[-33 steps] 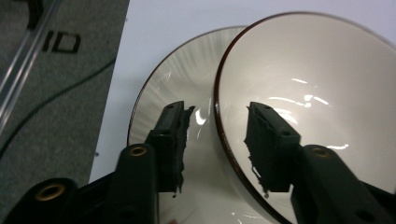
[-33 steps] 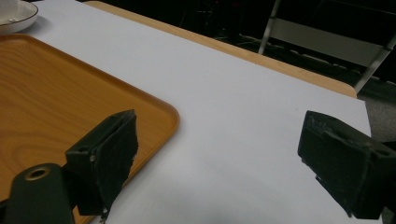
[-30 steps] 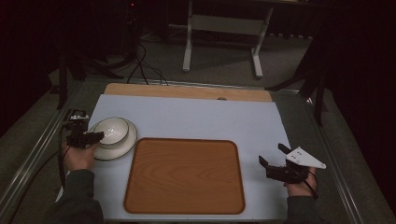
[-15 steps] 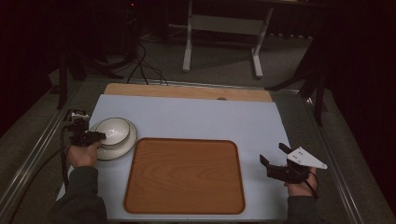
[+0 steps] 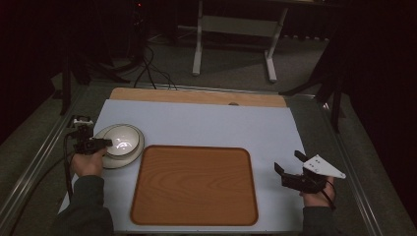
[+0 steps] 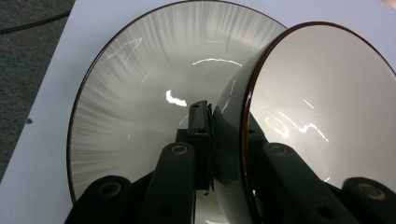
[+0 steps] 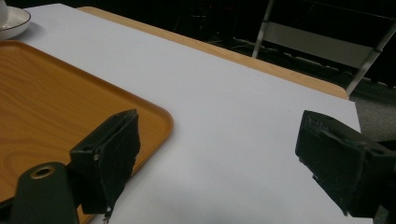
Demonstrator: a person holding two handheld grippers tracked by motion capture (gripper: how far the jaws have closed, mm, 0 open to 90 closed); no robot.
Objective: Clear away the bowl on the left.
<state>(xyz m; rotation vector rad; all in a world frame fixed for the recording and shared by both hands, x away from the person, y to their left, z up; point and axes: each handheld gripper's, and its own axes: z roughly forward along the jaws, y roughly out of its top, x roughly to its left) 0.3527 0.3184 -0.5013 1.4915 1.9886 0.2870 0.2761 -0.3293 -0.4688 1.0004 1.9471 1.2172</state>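
With its jaws having just closed on the near wall of the bowl (image 6: 322, 116), one inside and one outside, the left tool (image 5: 98, 143) is clenched on that rim at the left of the high view. The bowl sits on a plate (image 6: 135, 98), both on the table (image 5: 206, 128) just beside the upper left corner of the wooden tray (image 5: 194, 184). A thin rim pinch like this looks slippery, so the lift wants to be slow and straight up, keeping the bowl level and clear of the plate. The right tool (image 5: 291, 169) waits at lower right, jaws spread wide, holding nothing.
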